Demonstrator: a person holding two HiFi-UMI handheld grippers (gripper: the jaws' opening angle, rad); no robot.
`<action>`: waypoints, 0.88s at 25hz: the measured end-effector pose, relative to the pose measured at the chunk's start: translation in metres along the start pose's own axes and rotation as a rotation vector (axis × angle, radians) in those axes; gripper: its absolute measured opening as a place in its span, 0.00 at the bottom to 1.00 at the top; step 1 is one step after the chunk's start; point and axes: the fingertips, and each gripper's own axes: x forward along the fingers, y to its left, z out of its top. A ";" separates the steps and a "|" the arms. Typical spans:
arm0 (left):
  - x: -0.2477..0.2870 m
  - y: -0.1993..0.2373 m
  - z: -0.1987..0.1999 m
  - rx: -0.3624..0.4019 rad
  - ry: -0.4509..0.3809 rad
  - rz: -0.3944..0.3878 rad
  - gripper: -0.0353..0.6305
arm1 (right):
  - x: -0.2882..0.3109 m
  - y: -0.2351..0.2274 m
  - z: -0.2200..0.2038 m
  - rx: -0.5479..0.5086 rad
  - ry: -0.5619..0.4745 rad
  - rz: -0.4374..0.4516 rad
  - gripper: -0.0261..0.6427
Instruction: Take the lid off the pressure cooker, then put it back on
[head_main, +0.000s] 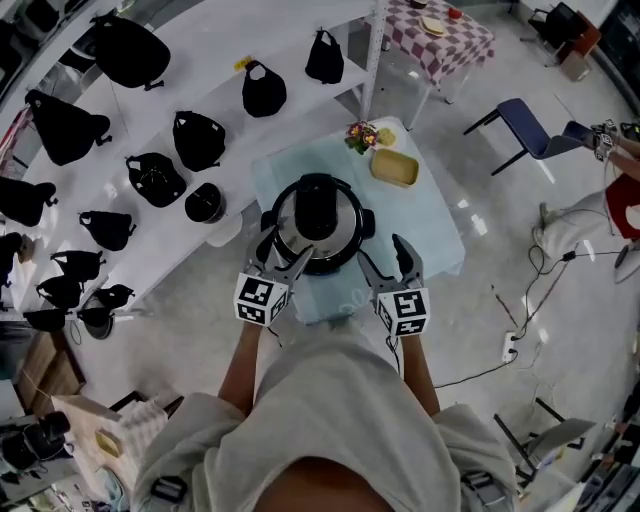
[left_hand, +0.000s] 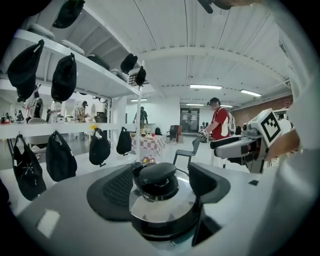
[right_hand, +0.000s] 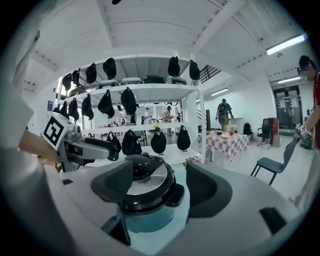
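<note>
Left tool (head_main: 285, 252), right tool (head_main: 384, 256) abreast before pressure cooker (head_main: 318, 225), jaws apart.

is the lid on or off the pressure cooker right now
On. The lid sits level on the cooker body, knob up; left claw and right claw are open, gripping nothing.

Pressure cooker (head_main: 316, 225) upright on table, black-knobbed steel lid (left_hand: 159, 192) seated on top
</note>
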 end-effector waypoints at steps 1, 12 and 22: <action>0.004 0.003 0.002 -0.003 0.001 0.011 0.55 | 0.005 -0.003 0.000 0.003 0.004 0.014 0.50; 0.032 0.036 -0.003 -0.041 0.035 0.069 0.55 | 0.044 -0.006 -0.016 0.022 0.079 0.104 0.50; 0.041 0.088 -0.002 -0.043 0.003 -0.019 0.55 | 0.086 0.023 -0.003 -0.005 0.086 0.066 0.50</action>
